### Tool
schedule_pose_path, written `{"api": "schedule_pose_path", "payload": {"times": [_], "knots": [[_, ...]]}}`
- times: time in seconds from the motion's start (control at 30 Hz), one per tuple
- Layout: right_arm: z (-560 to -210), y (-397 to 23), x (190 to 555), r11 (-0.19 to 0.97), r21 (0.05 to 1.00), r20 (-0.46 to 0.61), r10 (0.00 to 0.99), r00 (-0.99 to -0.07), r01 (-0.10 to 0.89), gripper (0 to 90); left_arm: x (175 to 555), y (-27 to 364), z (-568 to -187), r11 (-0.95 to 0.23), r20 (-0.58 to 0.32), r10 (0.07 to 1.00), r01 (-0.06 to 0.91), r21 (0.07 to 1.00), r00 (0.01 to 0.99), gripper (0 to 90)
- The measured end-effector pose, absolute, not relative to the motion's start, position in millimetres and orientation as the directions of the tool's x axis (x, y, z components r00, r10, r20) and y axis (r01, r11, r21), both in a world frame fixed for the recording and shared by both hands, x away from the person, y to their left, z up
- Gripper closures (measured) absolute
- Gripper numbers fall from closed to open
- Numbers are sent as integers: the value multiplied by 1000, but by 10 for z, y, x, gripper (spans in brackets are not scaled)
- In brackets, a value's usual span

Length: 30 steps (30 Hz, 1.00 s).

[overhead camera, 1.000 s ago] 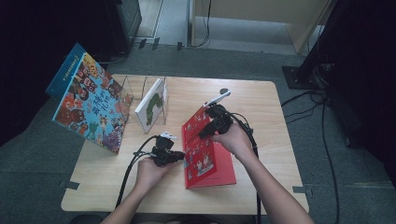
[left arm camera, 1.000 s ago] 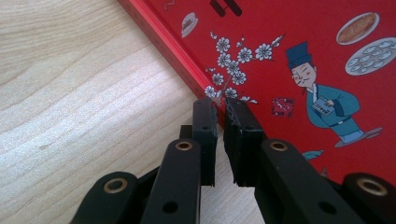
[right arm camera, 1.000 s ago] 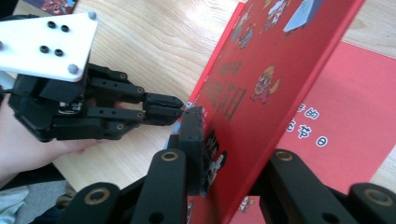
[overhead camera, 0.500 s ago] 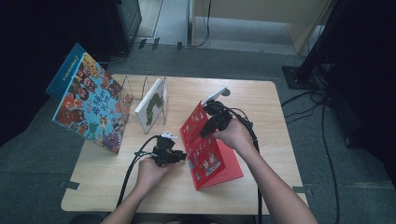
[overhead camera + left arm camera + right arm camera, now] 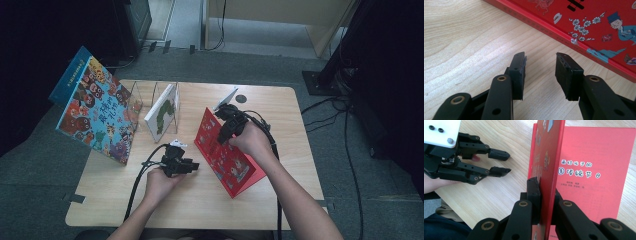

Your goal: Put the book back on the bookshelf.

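1. Since a second ago the red picture book [image 5: 226, 155] has gone from lying flat on the table [image 5: 200, 200] to standing tilted on its lower edge, hoisted by the right gripper [image 5: 226, 131], whose jaws have just been closing and now clamp the front cover near its top edge [image 5: 548, 195].
2. Meanwhile the left gripper [image 5: 192, 166] kept its place beside the book; its jaws have just been opening and stand apart with nothing between them [image 5: 540, 72].
3. In the right gripper view the cover is pinched alone, and the title page [image 5: 594, 170] hangs away from it.
4. Risk, as I judge it: gripped by the cover only, the book could swing open or slide on its bottom edge and topple flat.
5. Its long axis runs diagonally from the far left towards the near right corner, the illustrated cover facing left towards the left gripper.
6. Farther out, a white book [image 5: 162, 112] stands in a clear rack [image 5: 134, 102], and a big colourful picture book [image 5: 95, 112] leans at the table's left edge.
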State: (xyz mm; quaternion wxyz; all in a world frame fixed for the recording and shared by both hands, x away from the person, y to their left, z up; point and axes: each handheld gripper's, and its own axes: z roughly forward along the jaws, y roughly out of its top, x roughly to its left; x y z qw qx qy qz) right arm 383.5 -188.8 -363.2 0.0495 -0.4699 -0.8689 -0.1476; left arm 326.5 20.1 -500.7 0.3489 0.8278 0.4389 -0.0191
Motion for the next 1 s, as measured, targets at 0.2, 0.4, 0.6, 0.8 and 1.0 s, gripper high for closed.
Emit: {"api": "schedule_pose_path", "payload": {"times": [0.2, 0.4, 0.6, 0.8, 1.0], "knots": [[-3637, -1871, 3840, 534, 209, 227, 789, -572, 819, 856, 3272, 200, -5016, -360, -361, 699, 741, 567, 617, 521], [-3673, -1920, 3899, 497, 191, 268, 803, -532, 846, 871, 3285, 205, -5015, -349, -393, 687, 752, 560, 611, 438], [-3674, -2002, 3950, 464, 166, 319, 810, -492, 870, 884, 3287, 190, -5004, -358, -402, 677, 753, 552, 617, 378], [-3497, -1991, 3954, 461, 199, 319, 804, -502, 865, 884, 3282, 170, -4927, -345, -417, 661, 746, 569, 624, 358], [-3304, -1974, 3927, 471, 233, 322, 788, -525, 850, 884, 3290, 179, -4820, -326, -429, 639, 730, 601, 638, 335]]}}
